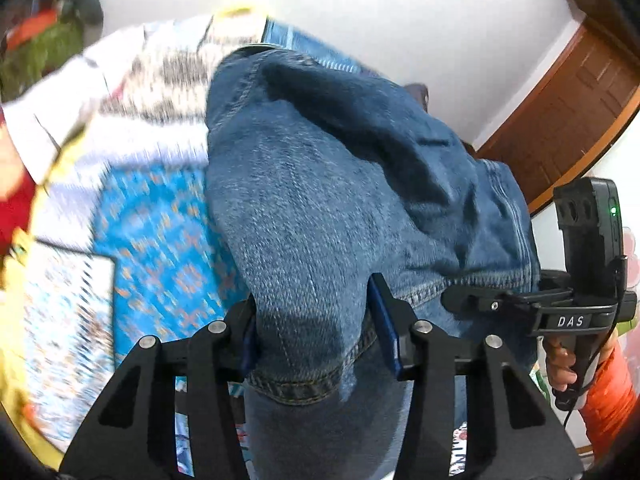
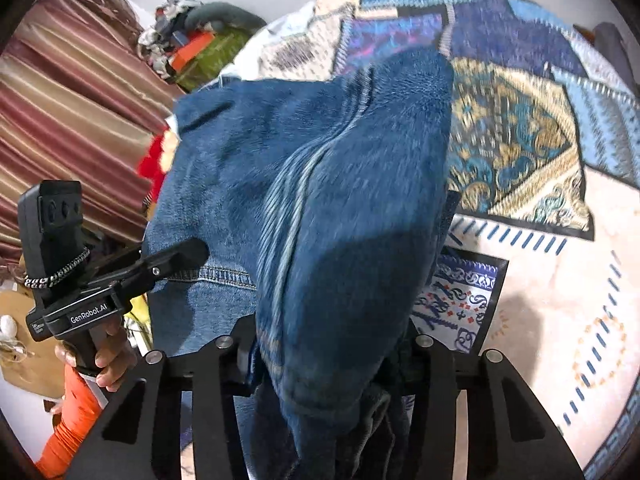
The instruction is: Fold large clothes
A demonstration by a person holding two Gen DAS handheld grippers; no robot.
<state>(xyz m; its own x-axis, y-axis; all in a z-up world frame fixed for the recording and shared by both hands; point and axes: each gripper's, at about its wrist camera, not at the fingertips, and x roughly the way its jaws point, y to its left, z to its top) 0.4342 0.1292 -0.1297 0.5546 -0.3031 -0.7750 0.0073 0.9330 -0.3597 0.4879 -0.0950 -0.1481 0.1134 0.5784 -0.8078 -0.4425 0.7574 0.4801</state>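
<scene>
Across the left wrist view, from its left edge inward, a blurred patchwork bedspread (image 1: 152,216) in white, turquoise and orange fills the frame, with a heap of green and orange items (image 1: 44,36) at the upper left. At centre hangs the denim garment (image 1: 320,184), a bunch of blue cloth with yellow-stitched hems, falling between the two black fingers of the left tongs (image 1: 316,336), whose blue pads press it from both sides, so these tongs are gripping the denim. Toward the lower right the right tongs (image 1: 464,300) reach into another fold of the same garment, with the right hand (image 1: 564,360) and an orange sleeve (image 1: 608,400) behind, and a brown wooden door (image 1: 576,108) above. Turning to the right wrist view, striped curtains (image 2: 68,120) cover the left side; below them the left tongs (image 2: 188,252) meet the denim's stitched hem, held by the left hand (image 2: 108,364). At centre the denim garment (image 2: 320,208) drapes steeply into the right tongs (image 2: 324,364), bunched thick between both fingers and clamped there. To the right lies the bedspread (image 2: 516,148), patterned in blue and gold above a pale patch.
</scene>
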